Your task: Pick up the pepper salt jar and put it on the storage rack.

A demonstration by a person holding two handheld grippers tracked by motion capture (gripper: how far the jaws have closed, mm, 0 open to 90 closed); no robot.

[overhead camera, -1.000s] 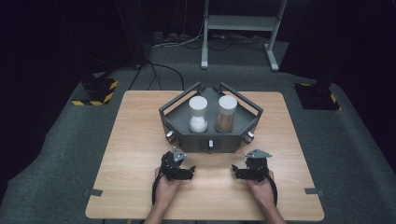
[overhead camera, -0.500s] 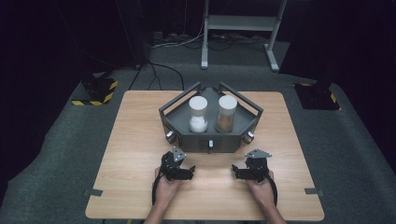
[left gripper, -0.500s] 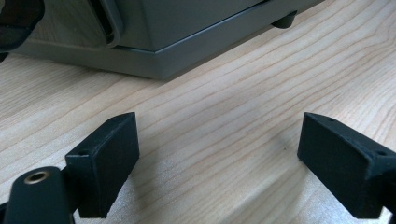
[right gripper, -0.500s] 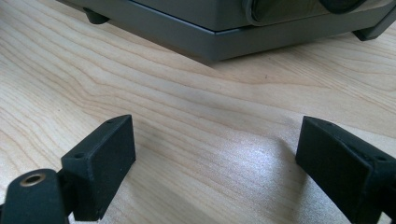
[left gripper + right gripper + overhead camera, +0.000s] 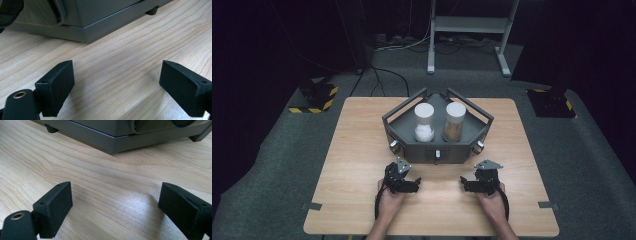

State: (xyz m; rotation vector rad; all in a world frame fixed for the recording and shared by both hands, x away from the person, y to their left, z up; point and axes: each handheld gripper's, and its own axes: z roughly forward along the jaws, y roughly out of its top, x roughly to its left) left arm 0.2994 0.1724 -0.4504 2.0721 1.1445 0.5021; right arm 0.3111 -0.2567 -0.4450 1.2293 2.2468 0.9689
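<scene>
A dark grey angular tray (image 5: 403, 116) stands mid-table with two lidded jars upright in it: one holding white powder (image 5: 424, 121), one holding brown powder (image 5: 454, 121). My left gripper (image 5: 411, 184) rests on the wood in front of the tray's left corner, held by a hand, jaws wide apart with nothing between them; in its own view (image 5: 117, 82) bare wood lies between the black pads (image 5: 58, 82). My right gripper (image 5: 468, 184) rests in front of the tray's right corner, also open and empty (image 5: 115, 205). The tray's base (image 5: 82, 30) (image 5: 117, 140) rises just ahead of each.
The wooden table (image 5: 357, 150) has bare surface left and right of the tray. Small knobs (image 5: 438, 154) stick out of the tray's front face. Beyond the table lie grey carpet, cables, a metal stand (image 5: 467, 25) and yellow-black floor blocks (image 5: 314, 97).
</scene>
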